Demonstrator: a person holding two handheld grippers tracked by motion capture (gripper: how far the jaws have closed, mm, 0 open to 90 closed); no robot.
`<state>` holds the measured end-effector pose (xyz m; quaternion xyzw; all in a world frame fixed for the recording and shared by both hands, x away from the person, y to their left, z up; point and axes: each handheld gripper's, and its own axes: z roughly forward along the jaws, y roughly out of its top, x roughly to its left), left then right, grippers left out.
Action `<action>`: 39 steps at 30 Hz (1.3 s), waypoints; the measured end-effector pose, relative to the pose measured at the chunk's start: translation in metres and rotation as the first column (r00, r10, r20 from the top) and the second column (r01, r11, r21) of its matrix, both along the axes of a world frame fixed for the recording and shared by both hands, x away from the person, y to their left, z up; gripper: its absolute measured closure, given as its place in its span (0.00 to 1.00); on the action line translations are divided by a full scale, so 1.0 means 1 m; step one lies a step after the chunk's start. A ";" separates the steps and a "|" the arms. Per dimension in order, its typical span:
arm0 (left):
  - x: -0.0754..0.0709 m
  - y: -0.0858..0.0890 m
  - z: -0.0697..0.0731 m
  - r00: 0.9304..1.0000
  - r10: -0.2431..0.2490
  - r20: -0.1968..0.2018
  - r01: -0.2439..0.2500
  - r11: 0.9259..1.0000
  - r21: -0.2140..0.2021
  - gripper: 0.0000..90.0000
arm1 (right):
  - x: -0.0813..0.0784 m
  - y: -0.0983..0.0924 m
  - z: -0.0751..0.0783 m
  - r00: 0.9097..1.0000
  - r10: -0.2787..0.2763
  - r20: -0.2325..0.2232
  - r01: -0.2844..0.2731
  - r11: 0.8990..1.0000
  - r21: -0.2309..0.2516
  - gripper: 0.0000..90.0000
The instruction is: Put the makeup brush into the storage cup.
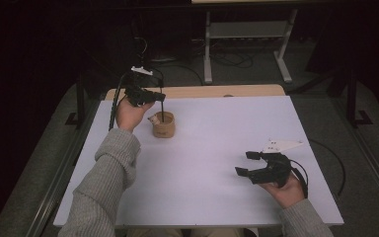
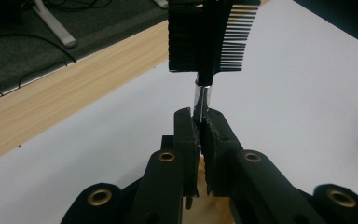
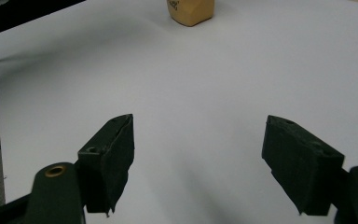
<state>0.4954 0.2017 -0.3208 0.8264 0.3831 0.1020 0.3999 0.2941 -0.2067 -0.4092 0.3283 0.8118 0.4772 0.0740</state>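
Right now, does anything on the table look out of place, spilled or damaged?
Nothing stands out. The tan cup stands upright on the white table, with no spill near it. The left gripper is shut on the handle of a black comb-brush above the cup. The right gripper is open and holds nothing.

A black comb-and-brush tool stands upright, its thin handle dipping into a tan cup on the white table.
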 end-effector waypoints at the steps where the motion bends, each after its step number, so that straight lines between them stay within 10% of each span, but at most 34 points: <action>1: 0.000 0.000 -0.001 1.000 0.001 0.000 -0.001 1.000 0.000 0.94 | 0.000 0.000 0.000 1.000 0.000 -0.001 0.000 1.000 0.000 0.27; 39: 0.005 -0.005 -0.029 0.998 -0.030 -0.058 0.034 0.997 0.065 0.93 | 0.000 0.001 -0.005 1.000 0.011 -0.013 -0.011 1.000 -0.026 0.27</action>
